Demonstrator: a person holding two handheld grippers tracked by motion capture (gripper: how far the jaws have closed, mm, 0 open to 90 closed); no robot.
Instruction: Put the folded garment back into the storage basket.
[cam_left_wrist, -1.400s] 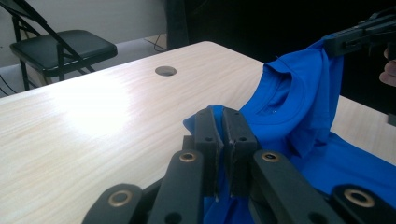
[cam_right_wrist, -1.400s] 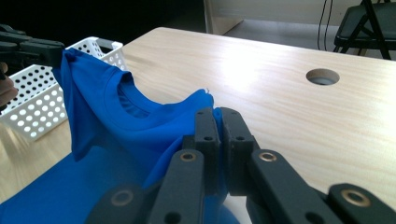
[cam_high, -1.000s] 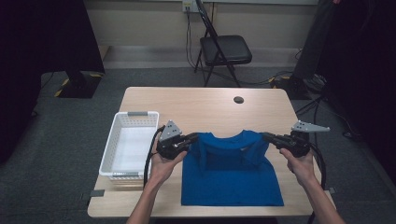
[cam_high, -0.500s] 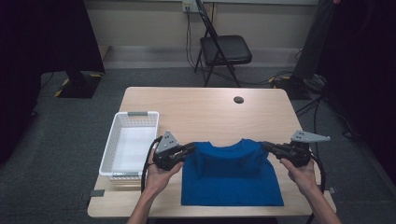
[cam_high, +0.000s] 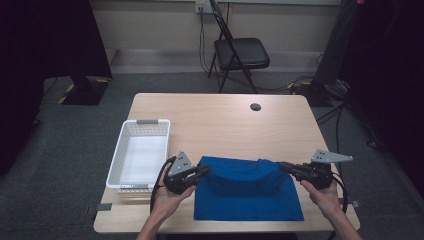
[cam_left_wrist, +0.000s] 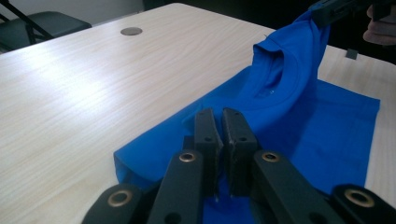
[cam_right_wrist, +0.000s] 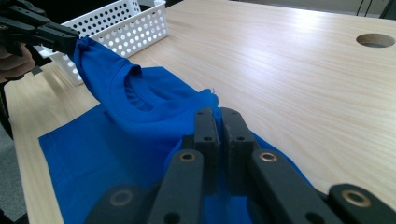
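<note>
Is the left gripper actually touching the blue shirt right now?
Touching. In the left gripper view, the left gripper has its jaws shut on a fold of the blue shirt, lifting that edge off the table.

You get even overhead light on the table (cam_high: 225, 120) in the high view; the room's left and right edges fall into near black. That view is soft and low in detail, no motion blur. In the left gripper view the tabletop glares pale at upper left, and the near jaws sit slightly soft. In the right gripper view the blue shirt (cam_right_wrist: 140, 121) is saturated, its folds shaded dark, and the white basket (cam_right_wrist: 126, 28) is a touch blurred.
</note>
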